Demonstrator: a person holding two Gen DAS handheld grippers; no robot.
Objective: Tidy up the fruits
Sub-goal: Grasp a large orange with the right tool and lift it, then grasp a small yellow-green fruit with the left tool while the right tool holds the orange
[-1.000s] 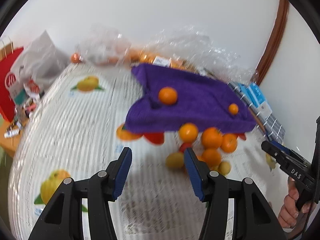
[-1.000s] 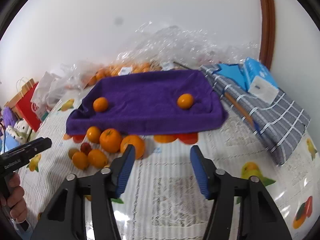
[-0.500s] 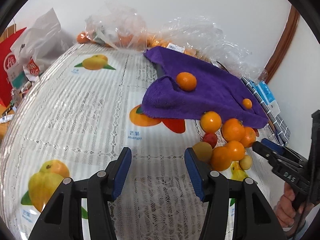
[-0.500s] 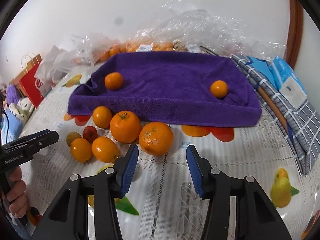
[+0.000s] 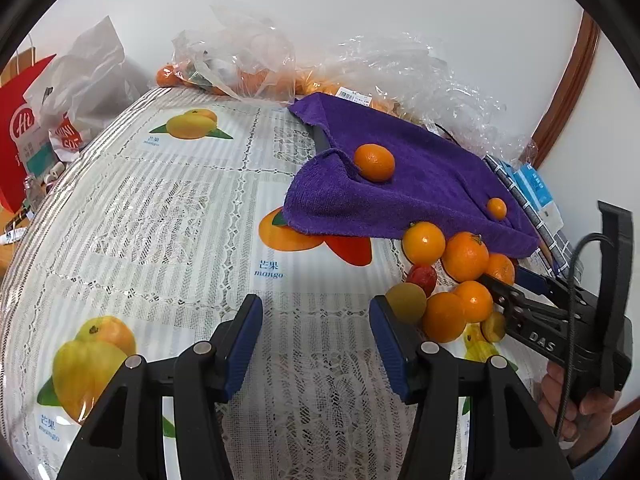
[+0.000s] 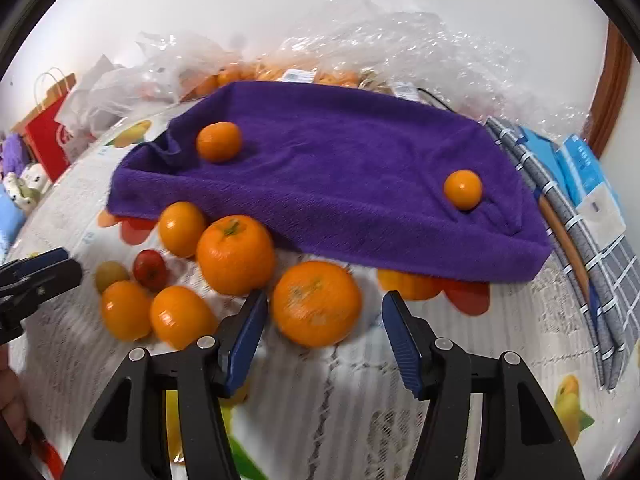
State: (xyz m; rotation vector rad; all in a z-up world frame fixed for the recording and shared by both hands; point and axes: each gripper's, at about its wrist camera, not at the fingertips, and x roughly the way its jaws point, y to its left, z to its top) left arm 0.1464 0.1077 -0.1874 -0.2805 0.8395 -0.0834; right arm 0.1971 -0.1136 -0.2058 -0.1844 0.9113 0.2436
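Note:
A purple towel (image 6: 352,168) lies on the table with two small oranges on it, one at its left (image 6: 219,141) and one at its right (image 6: 462,189). Several oranges, a red fruit (image 6: 150,270) and a greenish fruit (image 6: 111,275) cluster in front of the towel. My right gripper (image 6: 324,312) is open, its fingers on either side of a large orange (image 6: 317,303), not touching it. My left gripper (image 5: 315,312) is open and empty over the tablecloth, left of the cluster (image 5: 444,292). The right gripper also shows in the left wrist view (image 5: 532,280).
Clear plastic bags (image 6: 400,44) with more oranges sit behind the towel. A checked grey cloth (image 6: 580,240) and blue packets (image 6: 588,176) lie at the right. A red paper bag (image 5: 20,136) and a grey bag (image 5: 88,76) stand off the table's left edge.
Both grippers have moved forward and lower toward the fruit. The right gripper has closed in until the large orange lies between its open fingers. No fruit has moved.

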